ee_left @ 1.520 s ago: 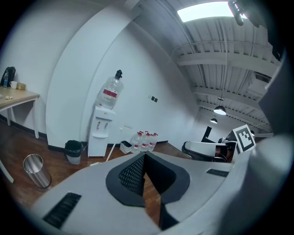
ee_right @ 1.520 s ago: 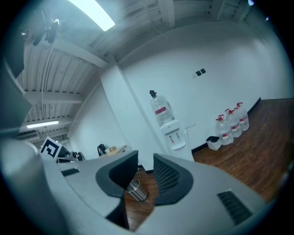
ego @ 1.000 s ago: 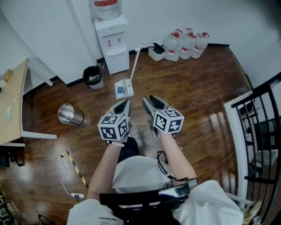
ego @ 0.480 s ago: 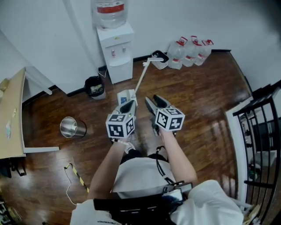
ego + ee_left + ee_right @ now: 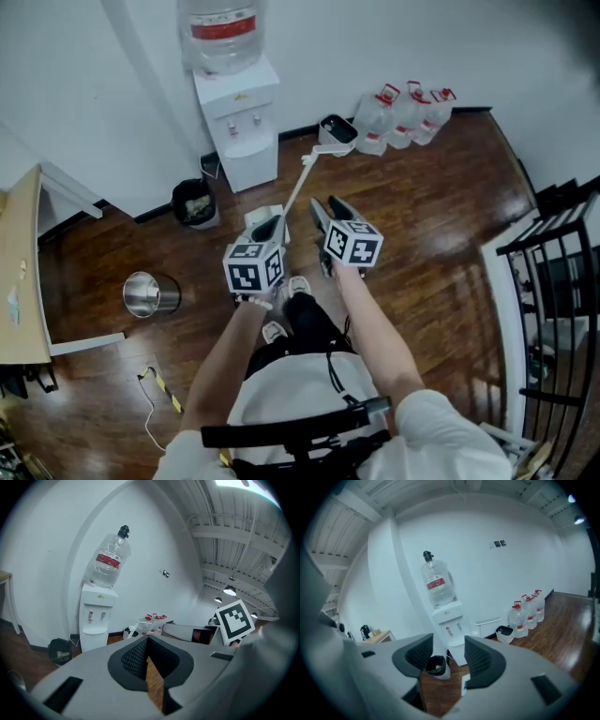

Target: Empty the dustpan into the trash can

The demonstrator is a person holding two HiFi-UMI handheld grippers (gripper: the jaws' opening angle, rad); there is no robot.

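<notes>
A white long-handled dustpan (image 5: 254, 217) stands on the wooden floor in front of the water cooler, and its pole (image 5: 295, 186) slants up to the right. A black trash can (image 5: 194, 202) with litter in it stands left of the cooler. My left gripper (image 5: 269, 223) hovers over the pan with its fingers together and holds nothing. Beside the pole, my right gripper (image 5: 324, 204) is open; its jaws have just been opening, with nothing between them. In the right gripper view the black trash can (image 5: 437, 664) shows far off through the gap of the right gripper (image 5: 447, 653). The left gripper (image 5: 147, 641) shows only floor beyond it.
A water cooler (image 5: 234, 122) stands against the wall, with a small white bin (image 5: 336, 133) and several water jugs (image 5: 403, 112) to its right. A steel can (image 5: 142, 293) lies on its side at the left, near a desk (image 5: 19, 272). A black railing (image 5: 553, 281) runs along the right.
Both grippers have moved forward toward the water cooler, so the dustpan and the black trash can are closer. The right jaws stand a little wider apart.
</notes>
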